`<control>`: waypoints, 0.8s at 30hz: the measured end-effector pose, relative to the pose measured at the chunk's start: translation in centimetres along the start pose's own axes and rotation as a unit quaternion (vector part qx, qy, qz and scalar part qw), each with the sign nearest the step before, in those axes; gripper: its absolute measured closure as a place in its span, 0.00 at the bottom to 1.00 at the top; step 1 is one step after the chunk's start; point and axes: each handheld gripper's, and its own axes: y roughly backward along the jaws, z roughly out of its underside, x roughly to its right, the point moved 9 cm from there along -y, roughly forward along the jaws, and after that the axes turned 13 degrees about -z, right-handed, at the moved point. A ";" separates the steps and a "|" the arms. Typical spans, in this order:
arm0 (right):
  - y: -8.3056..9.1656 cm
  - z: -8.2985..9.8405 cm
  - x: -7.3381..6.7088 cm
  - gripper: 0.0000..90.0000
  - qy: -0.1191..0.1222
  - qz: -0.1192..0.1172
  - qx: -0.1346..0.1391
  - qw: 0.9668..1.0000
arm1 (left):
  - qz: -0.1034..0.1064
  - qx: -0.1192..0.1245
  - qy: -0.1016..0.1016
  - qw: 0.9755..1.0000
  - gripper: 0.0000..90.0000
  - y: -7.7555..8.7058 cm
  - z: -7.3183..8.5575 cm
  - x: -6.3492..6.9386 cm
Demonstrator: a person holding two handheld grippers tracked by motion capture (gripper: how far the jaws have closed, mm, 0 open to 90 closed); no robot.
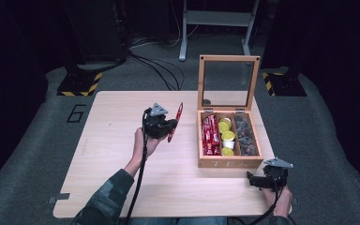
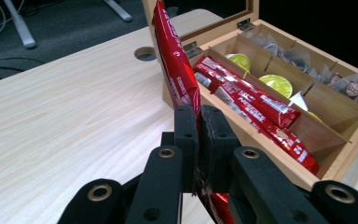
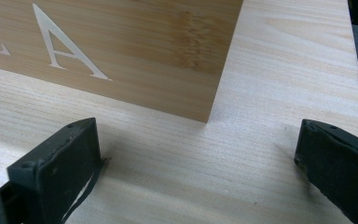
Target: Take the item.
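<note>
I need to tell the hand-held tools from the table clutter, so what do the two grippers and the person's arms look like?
Both the left gripper and the right gripper are black, each topped by a grey three-cornered plate and trailing a black cable. Their two jaws are flat black blocks on bolted linkage arms. The left forearm wears a dark camouflage-patterned sleeve.

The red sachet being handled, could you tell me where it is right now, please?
The red sachet is clamped in the left claw, held above the table just left of the open wooden tea box.
</note>
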 end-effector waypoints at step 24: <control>0.0 0.0 0.0 0.00 0.000 0.001 0.001 1.000 | -0.061 -0.012 0.030 0.998 0.95 -0.3 2.1 -7.7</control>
